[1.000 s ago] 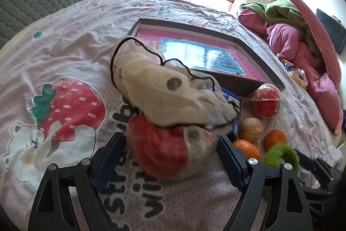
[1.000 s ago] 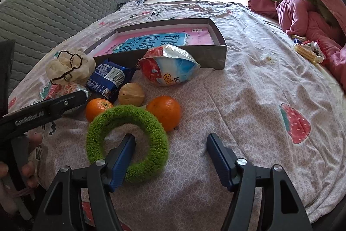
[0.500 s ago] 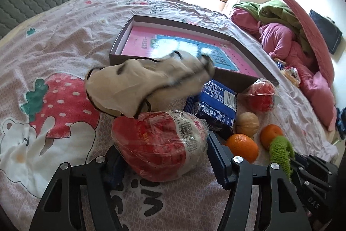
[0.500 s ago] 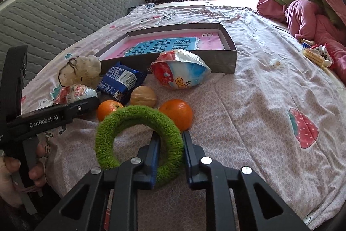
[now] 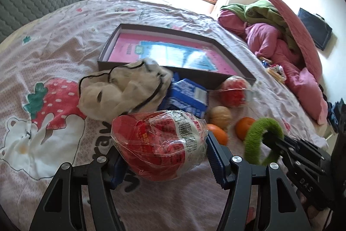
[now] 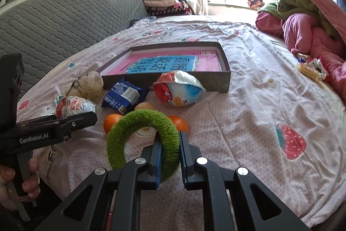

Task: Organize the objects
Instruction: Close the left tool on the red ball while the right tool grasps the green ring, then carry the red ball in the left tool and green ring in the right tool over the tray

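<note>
My left gripper [image 5: 164, 157] is shut on a red snack packet [image 5: 160, 144] in clear wrap and holds it just off the bedspread. The right gripper [image 6: 170, 153] is shut on the rim of a fuzzy green ring [image 6: 142, 120], which stands upright above the bed. In the left wrist view the green ring [image 5: 257, 129] shows at lower right. A shallow grey box [image 5: 227, 77] with a pink and blue sheet inside lies beyond. In the right wrist view the red packet [image 6: 73, 105] shows at the left gripper's [image 6: 86, 118] tip.
Before the box [image 6: 216, 83] lie a cream drawstring bag [image 5: 121, 90], a blue packet [image 5: 188, 96], a red and white snack bag [image 6: 179, 92], a brown round fruit [image 5: 220, 115] and two oranges [image 5: 218, 133] [image 5: 244, 127]. Pink and green bedding [image 5: 270, 36] is piled at right. A grey headboard [image 6: 64, 21] stands left.
The left jaws closed on the red packet and lifted it; the cream bag slid off it onto the bed. The right jaws closed on the green ring and raised it upright.
</note>
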A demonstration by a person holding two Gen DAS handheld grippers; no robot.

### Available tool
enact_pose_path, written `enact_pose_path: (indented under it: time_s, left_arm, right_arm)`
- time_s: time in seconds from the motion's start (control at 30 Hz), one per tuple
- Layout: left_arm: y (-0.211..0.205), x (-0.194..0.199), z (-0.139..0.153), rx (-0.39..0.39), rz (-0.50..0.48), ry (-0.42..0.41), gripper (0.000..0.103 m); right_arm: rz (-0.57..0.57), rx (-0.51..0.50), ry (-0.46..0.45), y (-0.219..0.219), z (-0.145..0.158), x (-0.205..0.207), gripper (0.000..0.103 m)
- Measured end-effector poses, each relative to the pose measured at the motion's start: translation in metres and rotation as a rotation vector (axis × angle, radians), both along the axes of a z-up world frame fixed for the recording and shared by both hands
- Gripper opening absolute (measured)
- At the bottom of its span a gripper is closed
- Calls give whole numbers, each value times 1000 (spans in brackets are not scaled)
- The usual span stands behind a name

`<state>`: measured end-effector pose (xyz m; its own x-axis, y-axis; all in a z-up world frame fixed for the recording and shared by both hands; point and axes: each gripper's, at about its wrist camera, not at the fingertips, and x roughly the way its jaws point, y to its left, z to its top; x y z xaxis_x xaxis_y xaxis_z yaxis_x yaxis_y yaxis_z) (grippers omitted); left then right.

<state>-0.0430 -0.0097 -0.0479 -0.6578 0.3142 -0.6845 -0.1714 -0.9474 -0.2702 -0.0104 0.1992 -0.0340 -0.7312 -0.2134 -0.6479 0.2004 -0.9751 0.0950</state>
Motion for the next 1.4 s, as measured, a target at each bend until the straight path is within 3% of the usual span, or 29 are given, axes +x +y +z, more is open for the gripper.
enact_pose_path:
  time_s: [0.6, 1.03, 1.4]
  left_arm:
    - [16, 31, 53, -66, 39, 122, 66]
    - [18, 21, 95, -82, 77, 187, 66]
    - [19, 10, 103, -117, 98, 193, 66]
  right_arm:
    - [14, 54, 135, -8, 30, 8, 15]
    - [29, 52, 211, -8, 57, 0, 15]
    - [17, 43, 228, 1, 69, -17, 15]
